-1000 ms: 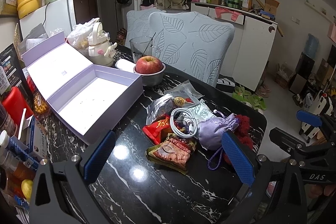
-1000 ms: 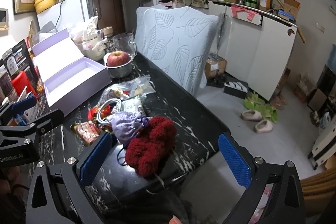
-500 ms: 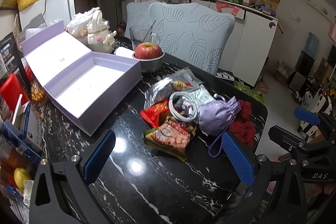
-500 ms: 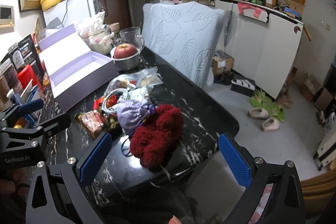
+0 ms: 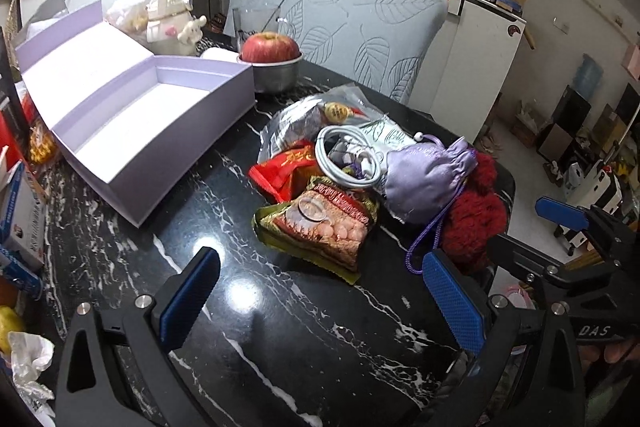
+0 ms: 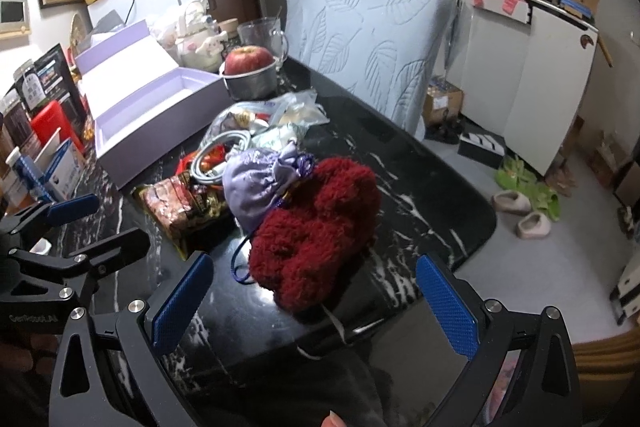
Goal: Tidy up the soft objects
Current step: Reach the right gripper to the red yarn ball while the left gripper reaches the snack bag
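- Both tools are up over the black marble bench, and neither is carrying anything.
- Left tool: jaws spread wide, released, hanging above bare bench with the pile ahead of it and slightly to its right.
- Right tool: also spread wide and released, blue pads flanking open air just short of the red fuzzy knit.
- That red fuzzy knit sits at the near right end of the pile, close to the bench's rounded edge; it's a lumpy mound with its longer run heading away from the right tool, up and to the right in that tool's view.
- Leaning on its far-left side is the lilac drawstring pouch, touching the knit, its purple cord trailing down toward the right tool.
- Behind those: a coiled white cable, a snack packet, a red packet and clear plastic bags, all overlapping.
- The open lilac box lies well to the left of the pile, nearer the left tool; an apple in a metal bowl stands just behind the box's corner.
- My call: the right hand is the nearer one for the knit, which lies dead ahead between its pads, so a straight push forward and down should do it.
- One risk: the cord could snag and drag the pouch along.
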Demonstrator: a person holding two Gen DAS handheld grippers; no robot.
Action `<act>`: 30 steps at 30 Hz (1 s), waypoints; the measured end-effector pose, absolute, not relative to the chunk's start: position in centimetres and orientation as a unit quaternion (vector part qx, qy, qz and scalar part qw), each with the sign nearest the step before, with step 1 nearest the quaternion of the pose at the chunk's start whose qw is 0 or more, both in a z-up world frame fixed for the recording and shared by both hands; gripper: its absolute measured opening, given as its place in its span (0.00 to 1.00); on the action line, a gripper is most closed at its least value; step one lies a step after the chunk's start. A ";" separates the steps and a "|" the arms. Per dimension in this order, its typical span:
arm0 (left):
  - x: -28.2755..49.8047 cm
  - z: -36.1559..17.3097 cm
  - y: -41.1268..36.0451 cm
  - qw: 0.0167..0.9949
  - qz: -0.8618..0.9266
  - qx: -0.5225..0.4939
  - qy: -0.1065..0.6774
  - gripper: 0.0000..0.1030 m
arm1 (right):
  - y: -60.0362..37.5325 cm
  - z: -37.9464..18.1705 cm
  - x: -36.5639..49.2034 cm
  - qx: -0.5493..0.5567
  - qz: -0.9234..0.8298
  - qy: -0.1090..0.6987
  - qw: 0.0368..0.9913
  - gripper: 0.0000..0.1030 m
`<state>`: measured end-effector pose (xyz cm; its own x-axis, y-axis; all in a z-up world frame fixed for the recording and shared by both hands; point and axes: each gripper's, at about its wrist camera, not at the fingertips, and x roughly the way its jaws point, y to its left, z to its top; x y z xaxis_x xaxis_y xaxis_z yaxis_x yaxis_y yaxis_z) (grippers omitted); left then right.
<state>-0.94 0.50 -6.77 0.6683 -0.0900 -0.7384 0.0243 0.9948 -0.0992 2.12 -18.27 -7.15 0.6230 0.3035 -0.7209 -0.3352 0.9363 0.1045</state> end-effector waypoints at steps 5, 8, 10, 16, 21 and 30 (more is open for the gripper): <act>0.1 -7.7 1.2 0.909 -0.037 -0.048 0.413 1.00 | -18.2 -8.5 3.5 -0.013 0.182 0.412 0.893 1.00; 0.8 -8.2 1.7 0.907 -0.036 -0.051 0.417 1.00 | -18.0 -9.1 4.6 -0.013 0.182 0.417 0.890 1.00; 1.2 -8.3 2.1 0.906 -0.036 -0.053 0.418 1.00 | -18.1 -9.3 5.0 -0.015 0.181 0.418 0.890 1.00; 2.5 -8.4 2.8 0.904 -0.038 -0.061 0.421 1.00 | -18.6 -9.5 5.9 0.006 0.194 0.410 0.891 0.89; 3.5 -8.7 2.3 0.901 -0.048 -0.062 0.426 1.00 | -19.1 -9.9 6.0 0.020 0.215 0.420 0.881 0.53; 4.8 -9.4 0.5 0.903 -0.061 -0.031 0.424 1.00 | -21.0 -9.3 5.3 0.013 0.207 0.404 0.891 0.45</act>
<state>4.85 0.53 -9.40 0.6327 -0.1360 -0.7623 0.0840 0.9907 -0.1070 5.34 -20.97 -9.34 0.5883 0.3801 -0.7138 -0.3585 0.9138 0.1911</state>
